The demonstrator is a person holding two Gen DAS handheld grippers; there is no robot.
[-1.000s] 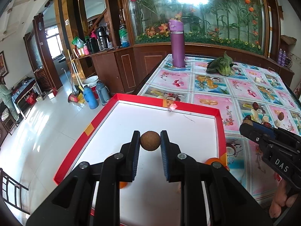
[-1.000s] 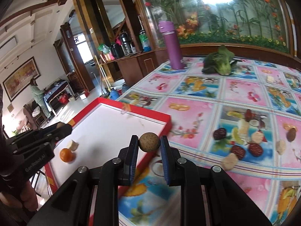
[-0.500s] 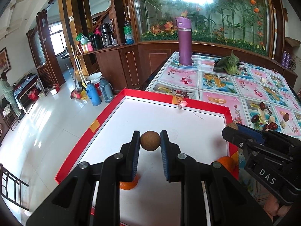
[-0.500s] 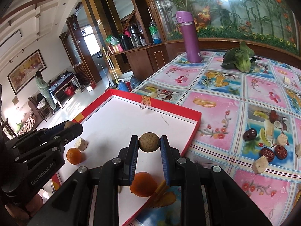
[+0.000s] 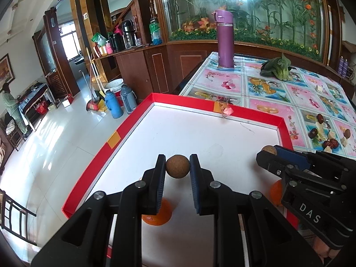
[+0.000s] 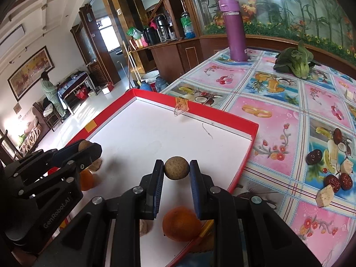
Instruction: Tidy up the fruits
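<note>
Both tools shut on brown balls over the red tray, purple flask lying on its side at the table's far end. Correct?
Not quite: the purple flask stands upright, as the right wrist view shows. Both the left tool and right tool do grip brown balls over the red tray.

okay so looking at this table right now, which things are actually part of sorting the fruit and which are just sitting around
Part of the job:
- red tray
- two oranges in the tray
- brown round fruit in the left gripper
- brown round fruit in the right gripper
- dates and pale chunks loose on the tablecloth

Just lying about:
- purple flask
- leafy greens
</note>
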